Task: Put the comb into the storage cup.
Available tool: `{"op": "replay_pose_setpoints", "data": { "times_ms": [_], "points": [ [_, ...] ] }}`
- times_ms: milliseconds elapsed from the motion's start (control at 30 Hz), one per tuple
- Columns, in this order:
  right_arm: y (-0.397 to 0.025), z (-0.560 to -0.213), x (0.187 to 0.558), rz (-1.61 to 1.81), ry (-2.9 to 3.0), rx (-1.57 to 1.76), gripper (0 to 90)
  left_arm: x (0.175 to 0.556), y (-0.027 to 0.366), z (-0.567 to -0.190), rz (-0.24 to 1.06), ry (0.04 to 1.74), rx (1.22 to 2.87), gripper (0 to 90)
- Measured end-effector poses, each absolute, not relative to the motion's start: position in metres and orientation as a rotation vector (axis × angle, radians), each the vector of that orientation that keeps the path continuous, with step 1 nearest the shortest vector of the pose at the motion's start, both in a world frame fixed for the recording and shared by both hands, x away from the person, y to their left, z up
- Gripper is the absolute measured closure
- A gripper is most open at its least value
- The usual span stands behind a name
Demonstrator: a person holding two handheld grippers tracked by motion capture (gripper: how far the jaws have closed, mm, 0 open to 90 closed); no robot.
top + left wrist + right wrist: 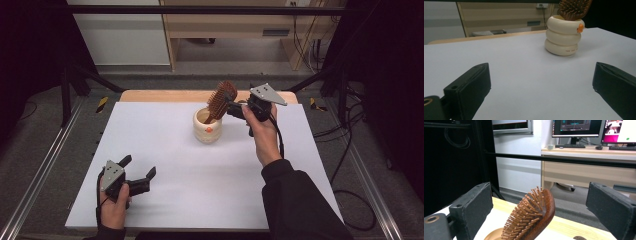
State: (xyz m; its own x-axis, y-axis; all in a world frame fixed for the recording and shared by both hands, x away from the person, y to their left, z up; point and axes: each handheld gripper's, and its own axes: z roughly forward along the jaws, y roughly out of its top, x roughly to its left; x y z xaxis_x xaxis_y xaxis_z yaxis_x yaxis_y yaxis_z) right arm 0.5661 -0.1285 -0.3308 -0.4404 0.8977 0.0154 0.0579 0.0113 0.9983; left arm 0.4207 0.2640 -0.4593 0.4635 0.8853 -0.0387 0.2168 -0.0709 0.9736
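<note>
The left gripper (138,171) rested low on the white table (165,165), jaws spread wide and holding nothing. Well ahead of it stood the cream ringed cup (207,126), the wooden hairbrush (221,99) standing in it, bristle head up. The right gripper (234,105) hovered just beside the brush head, jaws wide apart on either side of it without touching.
</note>
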Motion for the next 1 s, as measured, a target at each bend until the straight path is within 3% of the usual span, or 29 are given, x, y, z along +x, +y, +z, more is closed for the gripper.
{"op": "replay_pose_setpoints", "data": {
  "times_ms": [1000],
  "points": [
    [-0.160,-0.338,0.537,1.495,1.562,1.014,4.4,0.421,0.263,-0.460,0.738,0.993,1.588,1.7]
  ]
}}
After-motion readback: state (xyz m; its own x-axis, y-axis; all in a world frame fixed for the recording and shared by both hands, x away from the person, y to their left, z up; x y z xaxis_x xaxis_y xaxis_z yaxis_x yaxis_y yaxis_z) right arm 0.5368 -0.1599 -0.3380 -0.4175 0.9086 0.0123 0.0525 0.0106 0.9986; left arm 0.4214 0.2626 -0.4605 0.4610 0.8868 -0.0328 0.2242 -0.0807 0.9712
